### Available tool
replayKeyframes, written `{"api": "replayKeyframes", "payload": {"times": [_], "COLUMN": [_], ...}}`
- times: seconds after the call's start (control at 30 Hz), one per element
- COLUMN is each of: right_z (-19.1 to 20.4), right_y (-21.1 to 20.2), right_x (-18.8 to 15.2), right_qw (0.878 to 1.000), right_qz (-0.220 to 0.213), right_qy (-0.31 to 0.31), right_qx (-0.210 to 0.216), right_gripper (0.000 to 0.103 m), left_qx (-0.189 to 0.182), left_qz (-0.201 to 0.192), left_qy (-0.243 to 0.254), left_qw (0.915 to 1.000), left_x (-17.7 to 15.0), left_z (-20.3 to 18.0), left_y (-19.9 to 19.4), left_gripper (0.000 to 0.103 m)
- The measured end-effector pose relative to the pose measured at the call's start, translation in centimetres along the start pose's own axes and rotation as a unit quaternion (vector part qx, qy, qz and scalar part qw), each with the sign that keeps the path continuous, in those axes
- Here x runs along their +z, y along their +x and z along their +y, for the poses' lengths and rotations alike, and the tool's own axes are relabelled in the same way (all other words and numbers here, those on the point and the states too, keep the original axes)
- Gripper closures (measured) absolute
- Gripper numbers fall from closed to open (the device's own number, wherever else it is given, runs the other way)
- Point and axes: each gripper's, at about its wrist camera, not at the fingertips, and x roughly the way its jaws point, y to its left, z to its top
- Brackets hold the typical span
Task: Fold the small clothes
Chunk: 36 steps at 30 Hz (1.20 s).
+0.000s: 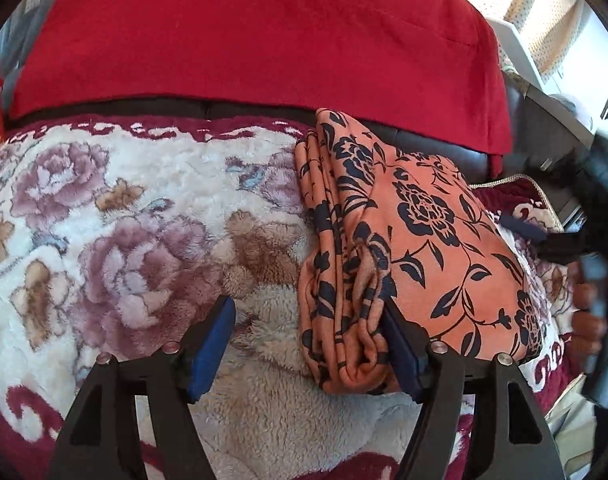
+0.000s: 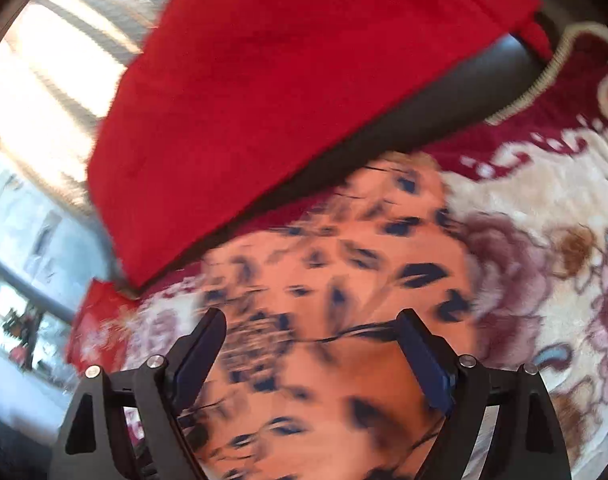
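An orange garment with a dark floral print [image 1: 415, 248] lies folded in a thick stack on a fluffy floral blanket [image 1: 116, 220]. My left gripper [image 1: 307, 312] is open; its right finger [image 1: 399, 344] rests against the stack's near folded edge, its left finger [image 1: 214, 340] over the blanket. In the blurred right wrist view, the same garment [image 2: 343, 264] lies under and between the fingers of my open right gripper [image 2: 311, 332], which holds nothing. The right gripper also shows at the far right of the left wrist view [image 1: 523, 230].
A red cloth [image 1: 264, 36] drapes over a dark sofa back [image 1: 435, 148] behind the blanket; it also shows in the right wrist view [image 2: 288, 80]. A bright window with curtains [image 2: 64, 60] is at the left. A hand [image 1: 587, 312] grips the right tool's handle.
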Motion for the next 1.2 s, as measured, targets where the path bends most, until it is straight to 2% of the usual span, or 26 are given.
{"api": "replayKeyframes", "payload": {"times": [0.07,0.17,0.27,0.33,0.4,0.53,0.73,0.83,1.0,1.1,1.2], "right_z": [2.4,5.4,5.9,5.5,5.1,6.3,5.0,5.2,6.8,6.9,6.1], "right_y": [1.2,4.7,10.0,13.4,16.2,17.6,20.5,19.1,11.2,4.8,-0.6], "right_x": [0.1,0.7,1.0,1.1,1.4,3.7,5.9,5.8,2.5,-2.0,-7.0], "right_qw": [0.997,0.984,0.970,0.963,0.961,0.966,0.969,0.972,0.990,0.996,0.994], "right_qz": [0.042,0.095,0.146,0.171,0.182,0.162,0.160,0.147,0.110,0.071,0.040], "right_qy": [-0.013,-0.003,0.061,0.098,0.121,0.118,0.140,0.136,0.031,-0.039,-0.096], "right_qx": [0.060,0.149,0.185,0.185,0.167,0.163,0.125,0.126,0.085,0.027,-0.043], "right_gripper": [0.014,0.014,0.014,0.014,0.014,0.013,0.013,0.015,0.015,0.014,0.014], "left_qx": [-0.003,-0.010,-0.015,-0.017,-0.016,-0.024,-0.027,-0.022,0.005,0.023,0.045], "left_qz": [-0.003,-0.004,-0.002,0.000,-0.003,-0.001,-0.002,0.003,-0.008,-0.019,-0.031], "left_qy": [-0.003,-0.013,-0.019,-0.023,-0.023,-0.030,-0.036,-0.033,-0.023,-0.014,-0.010], "left_qw": [1.0000,0.9999,0.9997,0.9996,0.9996,0.9992,0.9990,0.9992,0.9997,0.9995,0.9985], "left_x": [-0.1,-0.3,-0.3,-0.2,-0.3,-0.3,-0.4,-0.2,-0.3,-0.8,-1.6], "left_z": [0.1,0.4,0.6,0.7,0.8,1.1,1.3,1.1,0.3,-0.3,-0.9], "left_y": [-0.2,-0.5,-0.5,-0.3,-0.3,0.0,0.5,0.1,-1.9,-3.8,-5.9], "left_gripper": [0.030,0.030,0.030,0.029,0.029,0.026,0.023,0.023,0.023,0.022,0.017]}}
